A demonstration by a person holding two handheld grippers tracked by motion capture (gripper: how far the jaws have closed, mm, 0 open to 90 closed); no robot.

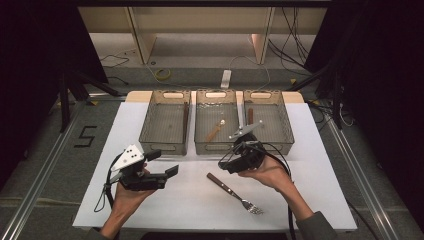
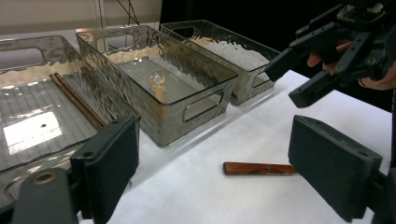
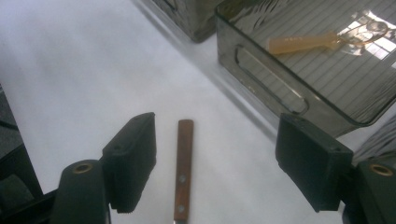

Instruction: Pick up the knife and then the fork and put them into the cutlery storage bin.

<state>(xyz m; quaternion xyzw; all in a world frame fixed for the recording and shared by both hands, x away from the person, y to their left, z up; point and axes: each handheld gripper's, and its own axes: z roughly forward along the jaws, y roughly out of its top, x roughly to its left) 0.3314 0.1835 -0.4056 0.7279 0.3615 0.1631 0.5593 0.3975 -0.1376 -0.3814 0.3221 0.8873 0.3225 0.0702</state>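
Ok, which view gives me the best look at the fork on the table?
The high view: the fork lies whole on the white table, wooden handle to tines, before the open right gripper. The right gripper view shows its handle between the jaws; the left gripper view shows just the handle's end.

Three clear ribbed bins stand side by side along the far edge of the white sheet (image 1: 310,165) that covers the table. The left bin (image 1: 165,145) holds a pair of brown chopsticks (image 1: 185,121) lying against its right wall. The middle bin (image 1: 216,148) holds a wooden-handled spoon (image 1: 217,129) on its floor, near the centre. The right bin (image 1: 283,131) holds a dark brown-handled utensil (image 1: 250,116) near its far left corner. Beyond the table's far edge, a white power strip (image 1: 226,78) and a coil of yellow cable (image 1: 162,74) lie on the floor.
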